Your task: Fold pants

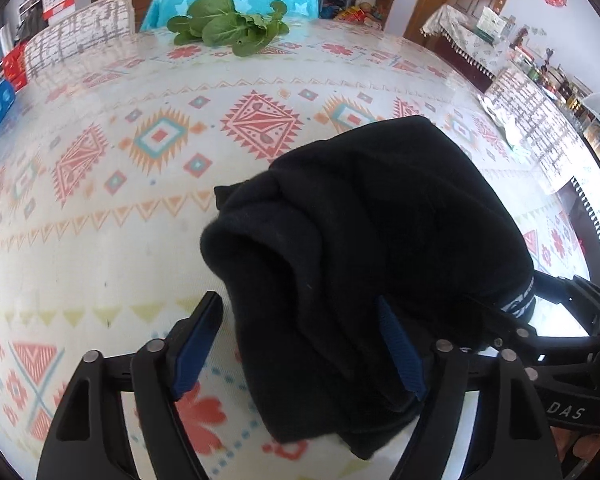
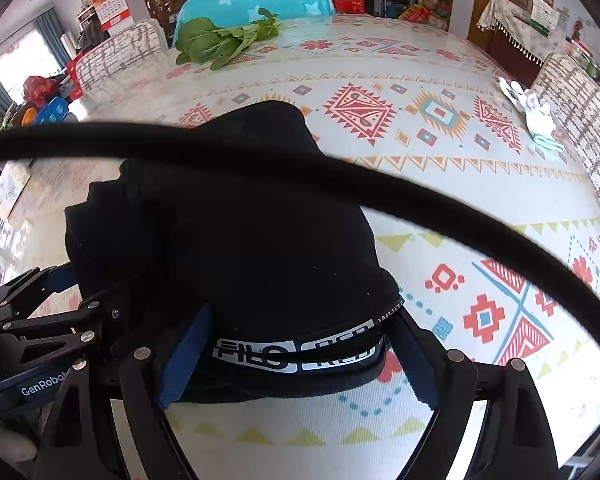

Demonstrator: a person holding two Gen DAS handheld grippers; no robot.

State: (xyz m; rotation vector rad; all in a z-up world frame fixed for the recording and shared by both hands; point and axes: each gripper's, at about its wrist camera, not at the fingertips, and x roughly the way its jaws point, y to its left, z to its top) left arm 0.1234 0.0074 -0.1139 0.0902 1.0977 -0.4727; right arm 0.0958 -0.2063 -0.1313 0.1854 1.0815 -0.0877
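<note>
Patterned table (image 1: 100, 240) | bunched black pants (image 1: 360, 240) | both tongs apparently spread

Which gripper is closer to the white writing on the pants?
Right. The right gripper has its jaws around the white writing on the black pants. The left gripper straddles a bunched fold, with the writing off to its right.

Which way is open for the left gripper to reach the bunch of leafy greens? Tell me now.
Probably none right now: the left gripper has the black pants bunched between its open fingers, directly ahead of it. The leafy greens lie across the table at its far edge.
</note>
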